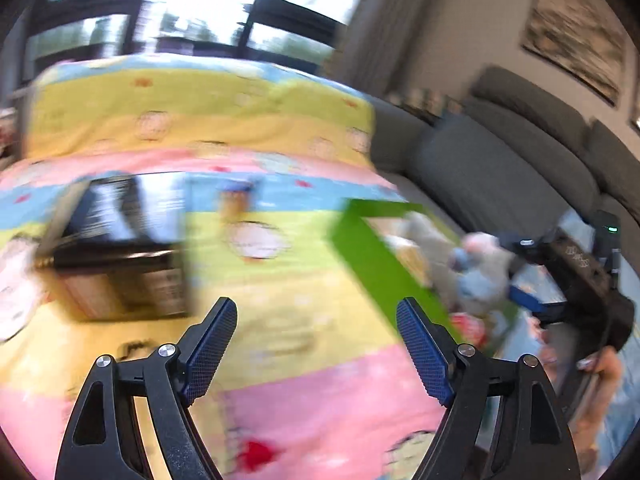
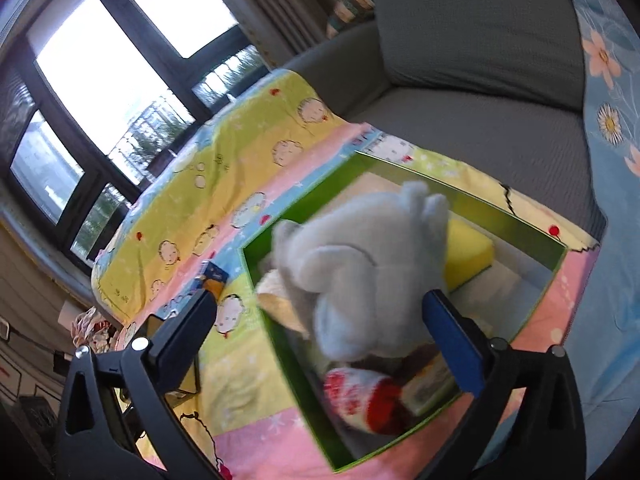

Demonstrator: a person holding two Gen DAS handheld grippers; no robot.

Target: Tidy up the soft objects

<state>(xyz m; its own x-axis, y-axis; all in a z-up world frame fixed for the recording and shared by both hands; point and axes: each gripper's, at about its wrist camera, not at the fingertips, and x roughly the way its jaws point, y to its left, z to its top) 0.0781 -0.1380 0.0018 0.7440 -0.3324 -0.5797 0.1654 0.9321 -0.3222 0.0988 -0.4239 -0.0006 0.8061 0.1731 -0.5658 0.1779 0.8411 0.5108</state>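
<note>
We just dropped the grey plush toy (image 2: 360,276) into the green box (image 2: 280,344); both grippers, right gripper (image 2: 320,332) and left gripper (image 1: 316,348), have open fingers holding nothing. Next we find another soft thing.

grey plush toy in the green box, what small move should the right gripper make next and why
Probably back the right gripper up and away. Its fingers stand wide open with no pad pressing the grey plush toy, which already sits inside the green box above the yellow sponge, so that placement looks done.
</note>
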